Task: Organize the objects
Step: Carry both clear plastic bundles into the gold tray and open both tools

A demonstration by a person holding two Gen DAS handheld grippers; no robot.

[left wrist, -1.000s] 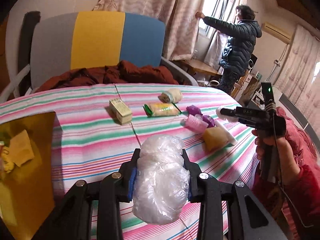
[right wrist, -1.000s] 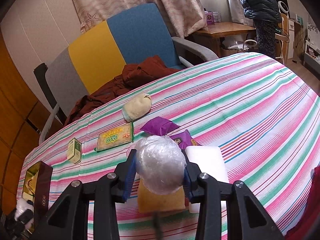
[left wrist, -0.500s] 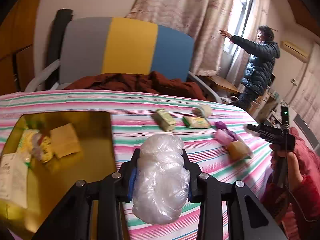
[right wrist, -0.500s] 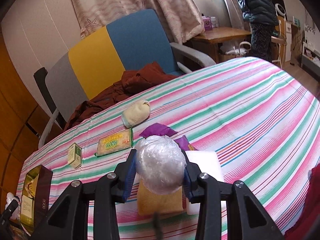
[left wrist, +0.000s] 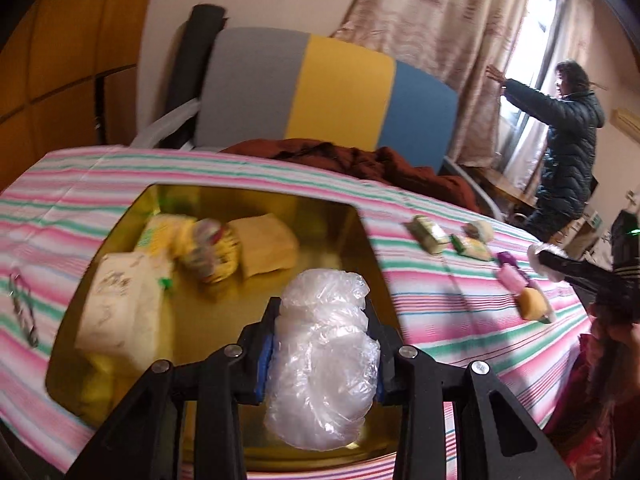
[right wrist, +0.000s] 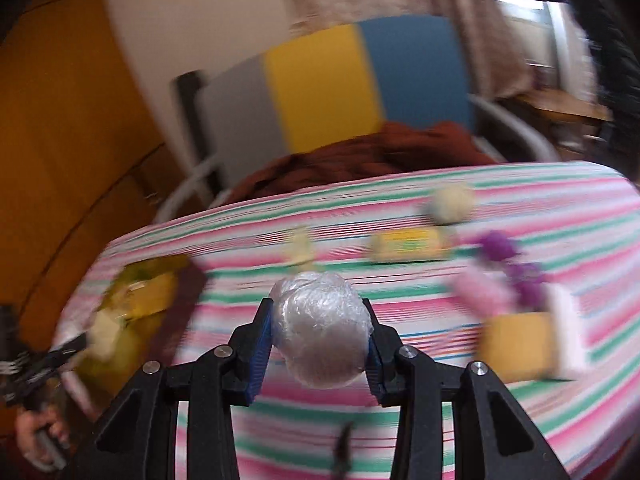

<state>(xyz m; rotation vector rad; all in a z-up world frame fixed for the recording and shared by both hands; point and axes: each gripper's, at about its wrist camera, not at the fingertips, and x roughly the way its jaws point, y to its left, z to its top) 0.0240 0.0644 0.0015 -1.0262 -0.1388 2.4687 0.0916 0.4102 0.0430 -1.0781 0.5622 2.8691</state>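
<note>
Left wrist view: I am angling my left gripper (left wrist: 320, 344) downward, its fingers (left wrist: 265, 354) clamped on a clear plastic bundle (left wrist: 322, 364) above the gold tray (left wrist: 352, 240) on the striped worktop (left wrist: 452, 308).

Right wrist view, blurred: I am tilting my right gripper (right wrist: 320, 336) downward, fingers (right wrist: 259, 350) clamped on a plastic-wrapped ball (right wrist: 320, 328) above the worktop.

Tricolour chair (left wrist: 320, 92), brown garment (left wrist: 360, 164), curtain (left wrist: 452, 28).

A tray (left wrist: 372, 248) sits on the left of the table (left wrist: 440, 312), with packets (left wrist: 208, 252) inside it. Loose items (left wrist: 472, 244) lie in a row to its right. A chair (left wrist: 320, 92) stands behind the table.
</note>
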